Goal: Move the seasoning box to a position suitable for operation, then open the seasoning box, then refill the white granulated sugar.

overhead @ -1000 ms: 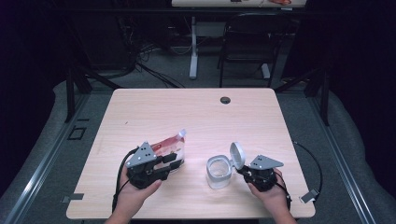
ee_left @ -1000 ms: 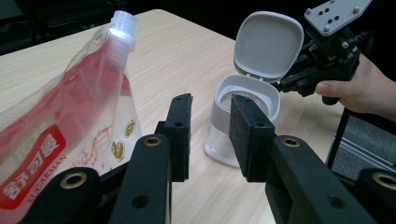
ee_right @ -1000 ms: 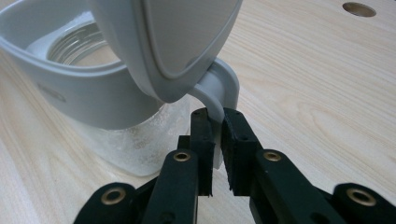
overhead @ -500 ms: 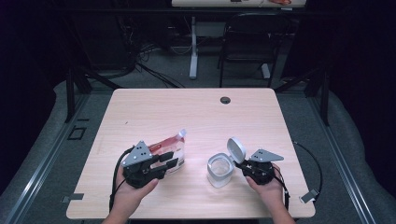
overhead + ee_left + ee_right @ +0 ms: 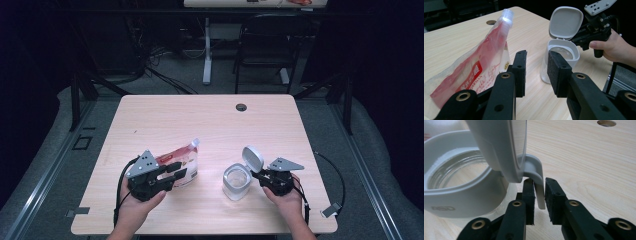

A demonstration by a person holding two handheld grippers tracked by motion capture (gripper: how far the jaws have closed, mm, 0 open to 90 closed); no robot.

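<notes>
Left gripper (image 5: pixel 536 72): its jaws stand apart with bare tabletop (image 5: pixel 534 100) between them.
Left of its jaws: the red and clear pouch (image 5: pixel 474 65) leans just beside the left jaw and blocks that side.
Ahead and right of its jaws: the clear jar (image 5: pixel 560 58) with its grey lid (image 5: pixel 566 22) raised stands near the right jaw.
Beyond the jar: the right gripper (image 5: pixel 584 37) and the hand holding it close off the far side.
Right gripper's jaws: the lid's tab (image 5: pixel 539 195) sits between them; the jar's rim (image 5: pixel 456 192) walls the left.
Right of the right gripper: bare wood, passable.
Far half of the table (image 5: pixel 210 120): bare, with one small round hole (image 5: pixel 241 107).
</notes>
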